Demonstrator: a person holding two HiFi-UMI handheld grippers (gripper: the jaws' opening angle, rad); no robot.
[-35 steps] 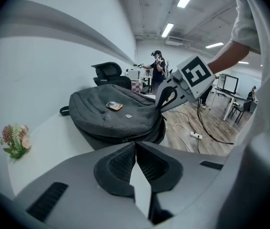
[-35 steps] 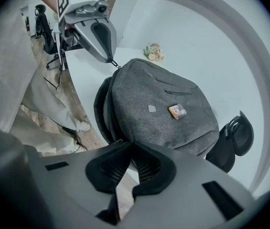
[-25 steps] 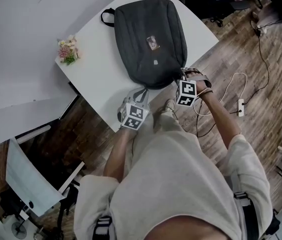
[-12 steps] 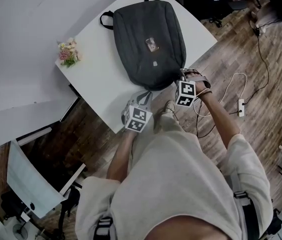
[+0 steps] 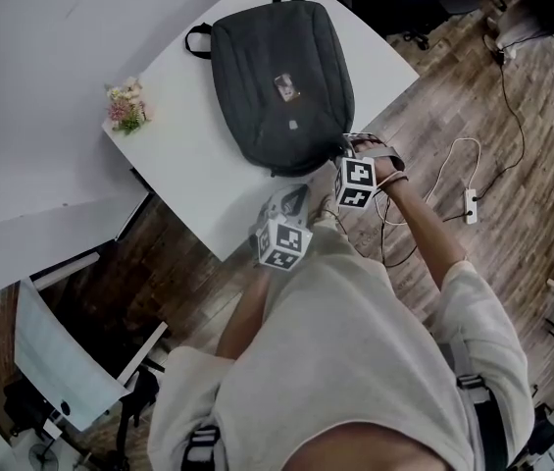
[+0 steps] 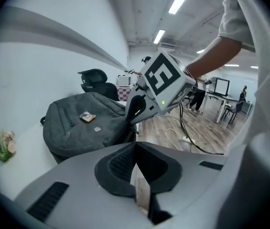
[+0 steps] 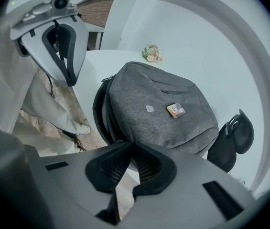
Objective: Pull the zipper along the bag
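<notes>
White table (image 5: 183, 180), bag (image 5: 277, 86) at near-right edge; my left gripper (image 6: 135, 151), right gripper (image 7: 131, 148) both clenched empty, unbraced tug could slide it off

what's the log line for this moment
bag flat on table | right tongs shut at bag's near corner | left tongs shut, empty, short of bag | zipper pull not made out

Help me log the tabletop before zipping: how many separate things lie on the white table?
2. A dark grey backpack lies toward the table's right side; a small flower bunch sits by its left edge. Anything under the backpack would be hidden.
</notes>
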